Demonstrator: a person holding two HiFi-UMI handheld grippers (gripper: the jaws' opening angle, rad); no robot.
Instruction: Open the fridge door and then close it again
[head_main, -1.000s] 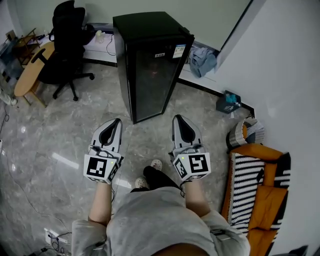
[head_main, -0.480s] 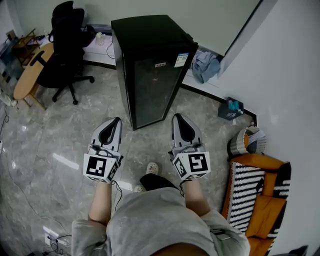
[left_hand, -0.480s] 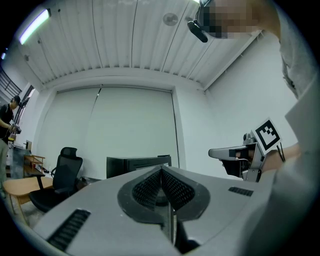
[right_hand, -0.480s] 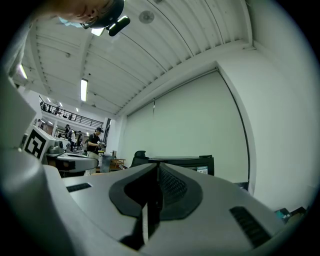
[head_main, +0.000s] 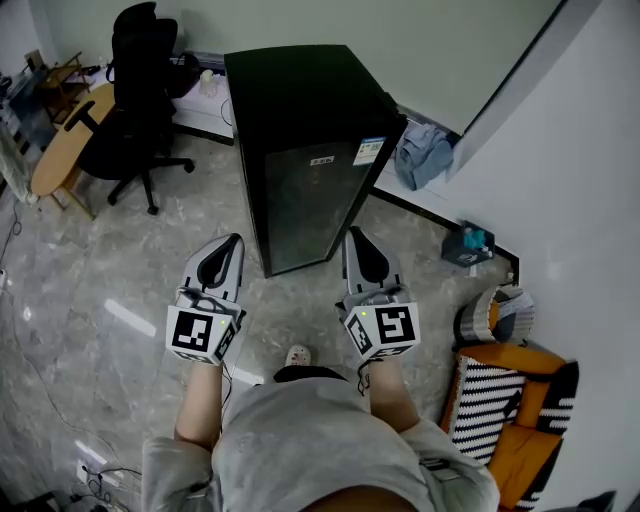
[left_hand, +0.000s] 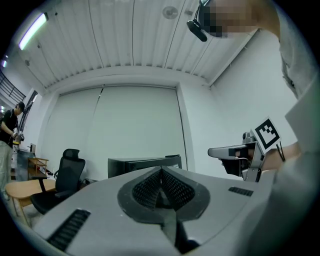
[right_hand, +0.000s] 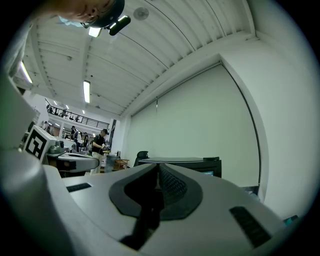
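Head view: black fridge (head_main: 310, 150) stands on the grey floor (head_main: 120, 280) at 12 o'clock of both tongs, door (head_main: 312, 205) closed, two small labels near its top edge. Left gripper (head_main: 232, 242) sits at 7 o'clock of the door's lower corner, right gripper (head_main: 356, 236) at 5 o'clock of the door, its tip overlapping the door's lower right edge in the picture. Neither touches the fridge as far as the views show. Both point level at it; each gripper view shows the fridge top just past the jaw tips.

Left gripper: clenched, jaws together, nothing between. Right gripper: same, jaws closed on nothing.

Office chair (head_main: 135, 90) at 9 o'clock of the fridge, wooden table (head_main: 62, 145) beyond it. Blue cloth (head_main: 425, 152) at 3 o'clock of the fridge. Orange striped seat (head_main: 500, 410) at 4 o'clock of the right gripper.

Versus a second ago: the fridge is bigger and lower in the head view, its front edge now down level with the tong tips, so the person has closed in. Tongs keep the same spots in frame, jaws unchanged, door unopened.
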